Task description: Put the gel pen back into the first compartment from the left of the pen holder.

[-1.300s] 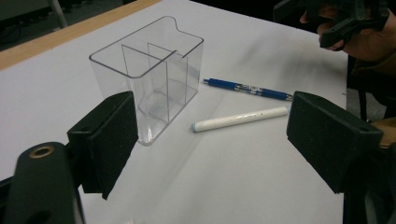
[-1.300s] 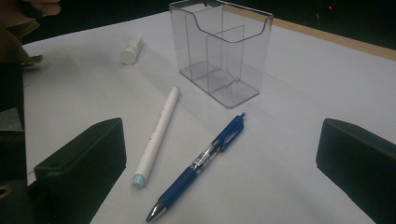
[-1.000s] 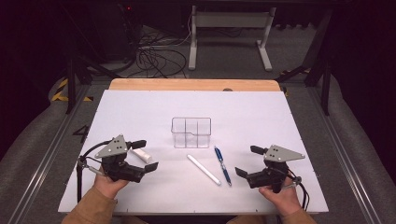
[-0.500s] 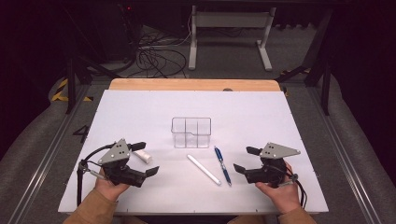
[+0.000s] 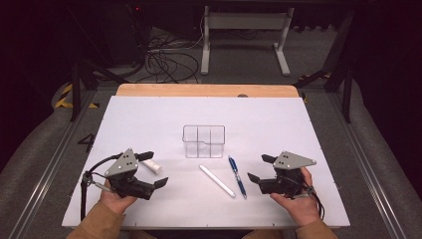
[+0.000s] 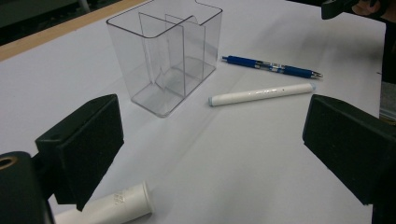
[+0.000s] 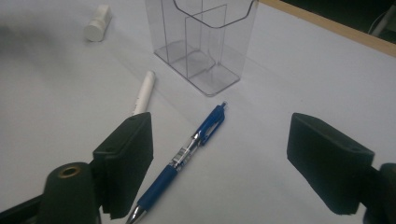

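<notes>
Since the earlier frame the right gripper (image 5: 261, 169) has edged left toward the blue pen (image 5: 237, 177), and its jaws have just been closing; they are partly open with nothing between them. The right gripper view shows that pen (image 7: 183, 157) lying on the table ahead of the jaws, untouched. The left gripper (image 5: 153, 169) rests low, jaws wide and empty, beside a short white tube (image 5: 151, 165). The white marker (image 5: 217, 180) lies near the clear divided organizer (image 5: 203, 141).

Overhead cam; 2 gripper cams, shared organizer (image 5: 203, 141)
</notes>
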